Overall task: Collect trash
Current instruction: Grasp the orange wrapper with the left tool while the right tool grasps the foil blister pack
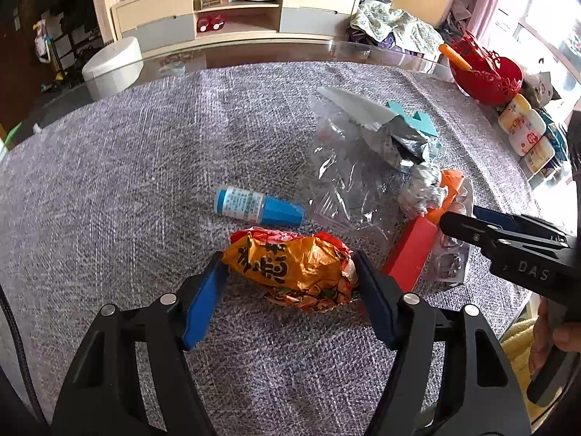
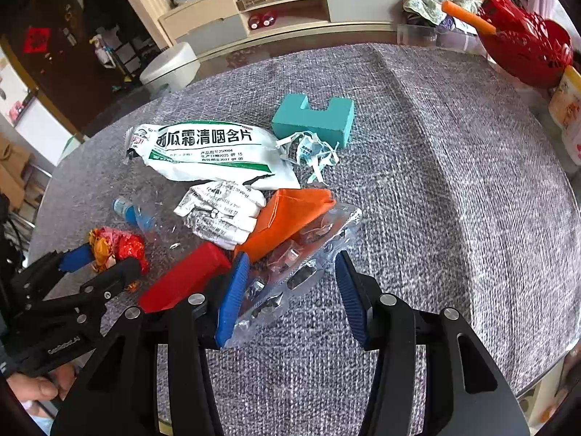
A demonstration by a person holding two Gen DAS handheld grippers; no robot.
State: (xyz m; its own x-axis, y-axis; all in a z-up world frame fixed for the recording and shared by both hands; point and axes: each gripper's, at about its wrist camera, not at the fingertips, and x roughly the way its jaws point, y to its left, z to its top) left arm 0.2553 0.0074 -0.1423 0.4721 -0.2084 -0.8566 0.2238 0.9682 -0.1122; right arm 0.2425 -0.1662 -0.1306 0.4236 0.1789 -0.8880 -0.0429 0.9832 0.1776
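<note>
- Trash lies spread over the grey cloth of the counter (image 2: 454, 181), with no bin or bag for it in either view; as far as the pictures show, nothing is collected yet.
- Left tongs (image 1: 290, 272) straddle a crumpled orange-and-red wrapper (image 1: 290, 265): both blue pads sit at its two ends, about touching, but it rests on the cloth and I cannot tell whether they press on it.
- Right tongs (image 2: 292, 265) stand partly open over a clear plastic blister tray (image 2: 290, 276); the left pad is against its edge, the right pad just clear of it, so there is no grip.
- Still loose near the middle: a white lozenge bag (image 2: 214, 149), a folded printed leaflet (image 2: 221, 214), an orange paper piece (image 2: 290, 214), a red box (image 2: 185, 276), a small blue-capped bottle (image 1: 258, 207), clear film (image 1: 341, 181), white paper shreds (image 2: 312, 152) and a teal foam block (image 2: 312, 120).
- A red basket (image 2: 523, 47) and some jars stand at the far edge; whether they count as trash is unclear.
- By my reading the job is at its start: two first picks are being set up, and nearly the whole pile is left.
</note>
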